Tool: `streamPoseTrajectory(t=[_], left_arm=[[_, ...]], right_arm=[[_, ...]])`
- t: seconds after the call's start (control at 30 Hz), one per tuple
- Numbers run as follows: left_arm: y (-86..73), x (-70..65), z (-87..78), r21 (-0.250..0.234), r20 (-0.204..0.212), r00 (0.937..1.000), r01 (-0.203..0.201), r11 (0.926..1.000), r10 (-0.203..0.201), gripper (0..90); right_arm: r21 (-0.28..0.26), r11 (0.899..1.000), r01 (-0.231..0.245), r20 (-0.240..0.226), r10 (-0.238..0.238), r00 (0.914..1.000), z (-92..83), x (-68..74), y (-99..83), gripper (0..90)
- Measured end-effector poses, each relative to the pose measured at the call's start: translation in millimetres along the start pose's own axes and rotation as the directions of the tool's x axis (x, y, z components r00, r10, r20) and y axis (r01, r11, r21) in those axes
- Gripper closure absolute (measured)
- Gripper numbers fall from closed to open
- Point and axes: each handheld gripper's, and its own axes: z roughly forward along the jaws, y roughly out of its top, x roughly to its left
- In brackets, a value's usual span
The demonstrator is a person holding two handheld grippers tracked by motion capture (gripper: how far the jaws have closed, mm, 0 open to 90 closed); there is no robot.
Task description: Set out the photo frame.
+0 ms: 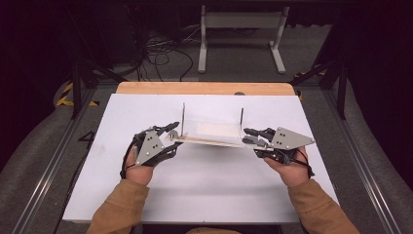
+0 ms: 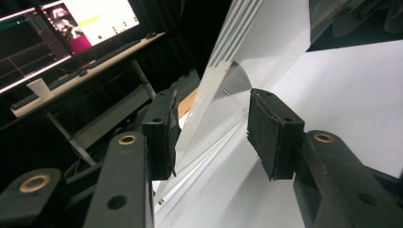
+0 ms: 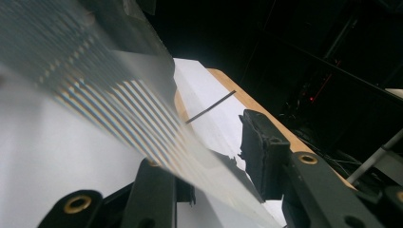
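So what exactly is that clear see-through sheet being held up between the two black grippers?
The clear see-through sheet looks like thin rigid plastic, flat and rectangular, with a faint striped shimmer close up. It is lifted above the white table cover, roughly level, slightly tilted. Two thin metal rods stand by its far corners. The left gripper and the right gripper flank its ends, their jaws open around the edges.

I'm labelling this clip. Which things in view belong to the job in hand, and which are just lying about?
In the job:
- clear sheet with two upright rods, lifted between both tools
- left tool, jaws apart around one end of it
- right tool, jaws apart around the other end
- white table cover below

Lying about:
- white stand
- floor cables
- monitors, paper cup
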Motion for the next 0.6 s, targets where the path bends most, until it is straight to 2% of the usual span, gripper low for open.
streamPoseTrajectory(t=[0.1,0.2,0.4,0.6], left_arm=[[2.2,-0.6,-1.5,-0.007,0.004,1.0000,-0.002,1.0000,0.002,54.9],[7.9,-2.7,-5.0,-0.007,0.021,0.9997,0.014,0.9999,-0.014,54.9],[15.9,-5.3,-12.6,-0.002,0.043,0.9989,0.019,0.9998,-0.019,55.3],[28.0,-9.3,-24.2,0.018,0.070,0.9965,0.044,0.9989,-0.045,56.1]], right_arm=[[0.006,1.000,0.008,-0.001,-0.008,1.0000,-3.4,1.2,4.7,66.7],[0.032,0.999,0.009,-0.031,-0.008,0.9995,-10.4,2.8,14.3,69.2],[0.051,0.998,0.021,-0.066,-0.018,0.9976,-18.4,7.9,23.8,71.6],[0.068,0.998,0.000,-0.123,0.009,0.9924,-27.4,10.8,36.1,73.4]])
